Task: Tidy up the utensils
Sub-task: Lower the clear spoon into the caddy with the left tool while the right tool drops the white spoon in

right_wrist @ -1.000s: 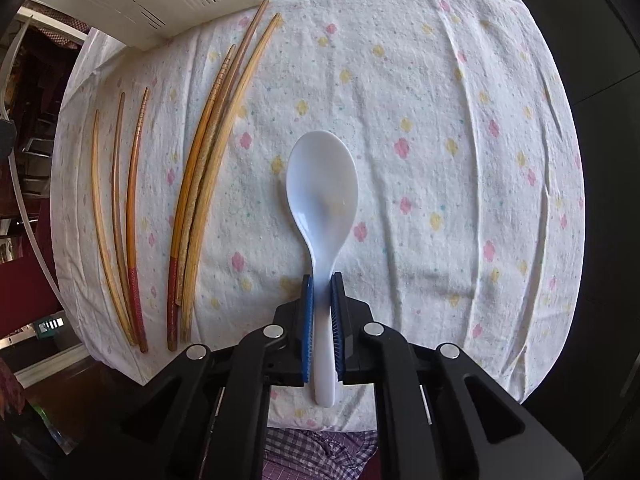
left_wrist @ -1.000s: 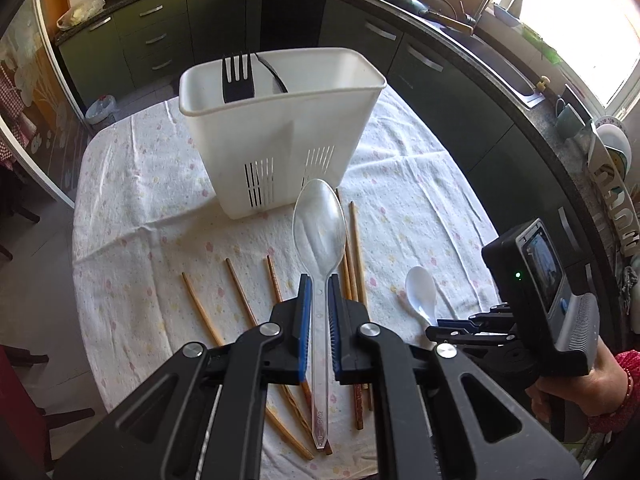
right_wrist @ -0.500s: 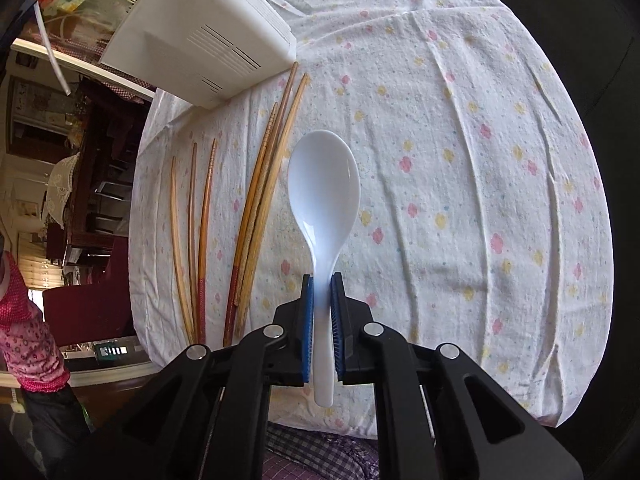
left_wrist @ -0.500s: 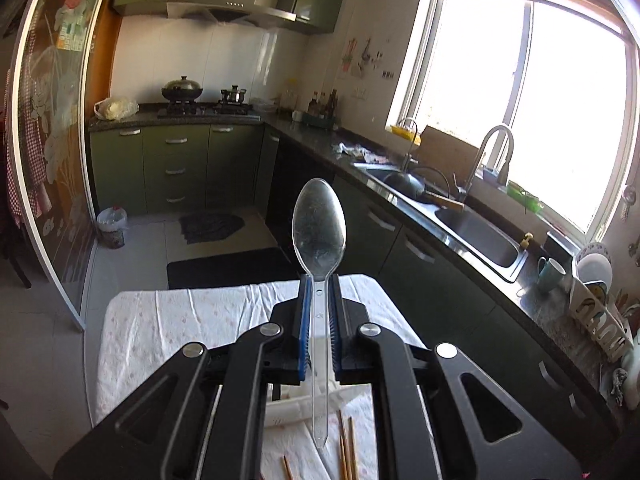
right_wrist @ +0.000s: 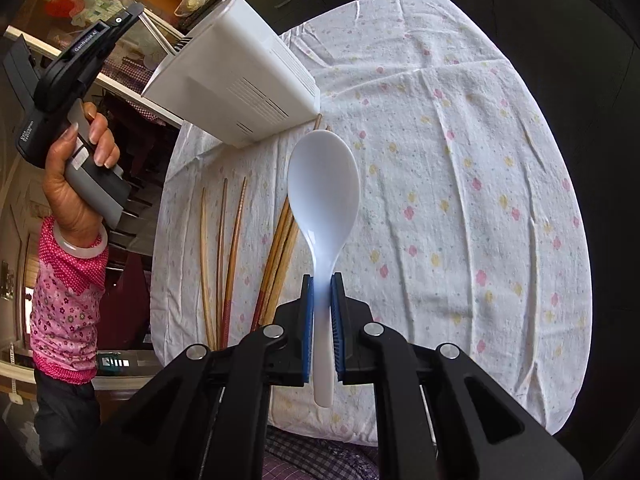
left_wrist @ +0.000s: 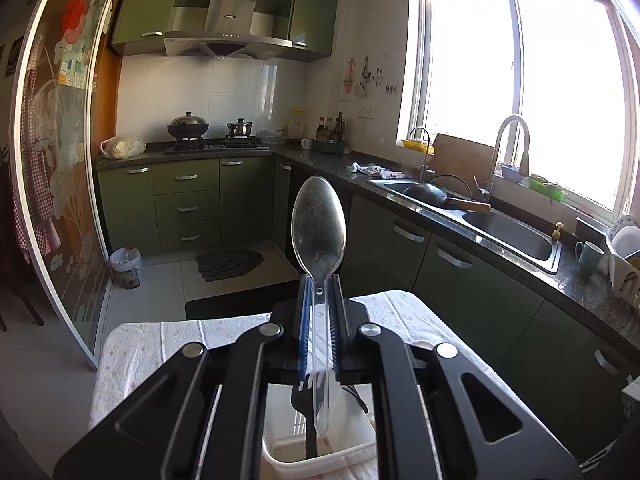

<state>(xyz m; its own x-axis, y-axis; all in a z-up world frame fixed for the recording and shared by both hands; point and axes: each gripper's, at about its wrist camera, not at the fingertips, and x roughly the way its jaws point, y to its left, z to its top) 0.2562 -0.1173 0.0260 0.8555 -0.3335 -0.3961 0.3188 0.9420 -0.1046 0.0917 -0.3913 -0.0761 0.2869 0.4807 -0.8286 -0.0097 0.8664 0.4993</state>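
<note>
The left tongs are clenched on the handle of a clear plastic spoon, bowl up, its handle tip hanging just above the open mouth of the white slotted plastic utensil caddy, where a black plastic fork already stands. The right tongs grip the stem of a white plastic soup spoon, held above the table's flowered white cloth.

To do the drop well, I would keep the clear spoon near vertical, lower the handle tip past the rim beside the fork, and loosen the grip only once the tip is well inside, so it neither catches the fork tines nor tips the light caddy. The white spoon should wait clear of the rim until the left side is out.

The left view shows inside the caddy and the kitchen beyond, but almost nothing of the cloth. The right view shows the wooden chopsticks lying loose on the cloth near the caddy's base, and the person's left hand on its handle, yet not the caddy's inside
</note>
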